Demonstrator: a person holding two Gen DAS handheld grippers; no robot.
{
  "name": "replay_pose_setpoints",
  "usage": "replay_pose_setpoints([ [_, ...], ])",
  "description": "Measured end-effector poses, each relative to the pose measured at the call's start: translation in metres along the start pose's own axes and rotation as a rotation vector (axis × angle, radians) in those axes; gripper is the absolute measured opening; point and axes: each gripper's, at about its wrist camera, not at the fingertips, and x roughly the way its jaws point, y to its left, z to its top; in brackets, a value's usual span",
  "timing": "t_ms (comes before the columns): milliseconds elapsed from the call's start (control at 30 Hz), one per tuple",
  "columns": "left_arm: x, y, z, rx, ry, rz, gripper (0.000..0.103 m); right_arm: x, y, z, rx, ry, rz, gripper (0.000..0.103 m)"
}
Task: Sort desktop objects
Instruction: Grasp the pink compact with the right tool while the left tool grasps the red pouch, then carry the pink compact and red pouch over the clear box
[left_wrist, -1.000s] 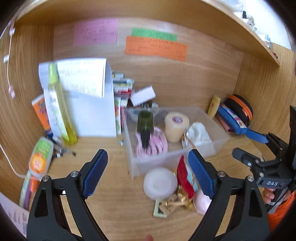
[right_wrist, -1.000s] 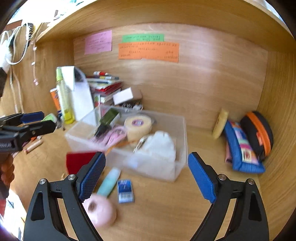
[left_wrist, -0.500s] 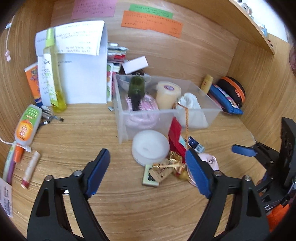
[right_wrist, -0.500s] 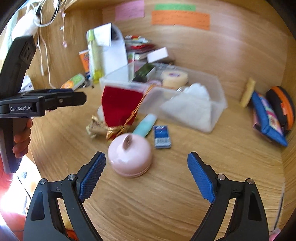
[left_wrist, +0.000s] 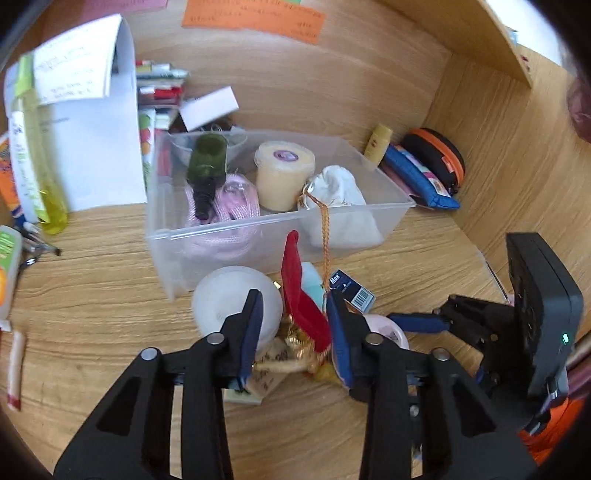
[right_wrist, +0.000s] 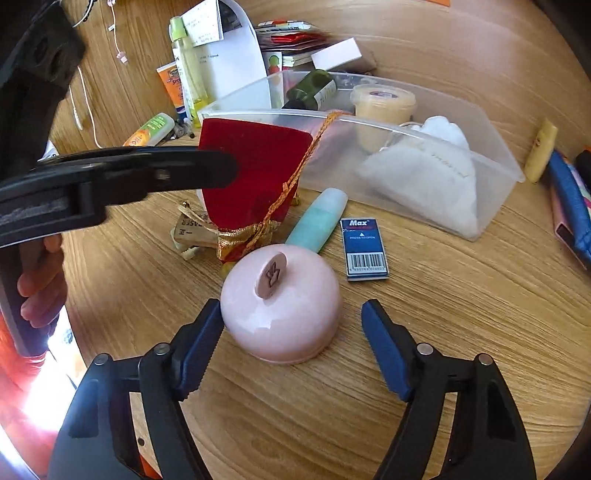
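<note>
- The left gripper (left_wrist: 293, 325) has just been closing; its jaws stand either side of the red velvet pouch (left_wrist: 303, 302), which rises upright between them. From the left wrist view one pad looks to touch the cloth and the other stands a little clear, so I judge it not yet pinched.
- The right wrist view shows the same pouch (right_wrist: 255, 173) from its flat face: gold-trimmed neck down on the table (right_wrist: 443, 314), closed end up, long axis near vertical. An orange cord (right_wrist: 295, 173) runs slantwise from the neck over the rim of the clear bin (right_wrist: 509, 166).
- The pouch stands just in front of the bin's near wall, among loose things near the middle of the table: a white round jar (left_wrist: 229, 295), a teal tube (right_wrist: 317, 221), a blue staple box (right_wrist: 364, 247) and a small tagged eraser (right_wrist: 192, 229).
- The right gripper (right_wrist: 291, 328) has also just been closing, yet it is open: its jaws straddle the pink domed case (right_wrist: 280, 302), the left pad about touching it, the right pad clearly apart.
- The case lies directly ahead of the right gripper, flat side down, knob up; being round, it has no long axis to line up with.
- Each hand is nearest its own target, and the pouch neck lies just beside the case, so the two grippers work close together.
- The cord over the rim could drag on the bin's contents when the pouch lifts.
</note>
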Motion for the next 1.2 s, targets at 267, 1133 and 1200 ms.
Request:
replay_pose_setpoints([
  [267, 0.034, 0.002, 0.011, -0.003, 0.049, -0.041, 0.021, 0.004, 0.004, 0.002, -0.026, -0.014, 0.012, 0.061],
  [1133, -0.047, -0.011, 0.017, 0.006, -0.179, -0.016, 0.002, -0.062, -0.040, 0.026, 0.102, -0.263, -0.046, 0.061],
  [1200, -0.056, -0.012, 0.021, 0.011, -0.210, -0.019, 0.002, -0.066, -0.042, 0.031, 0.098, -0.279, -0.055, 0.061],
])
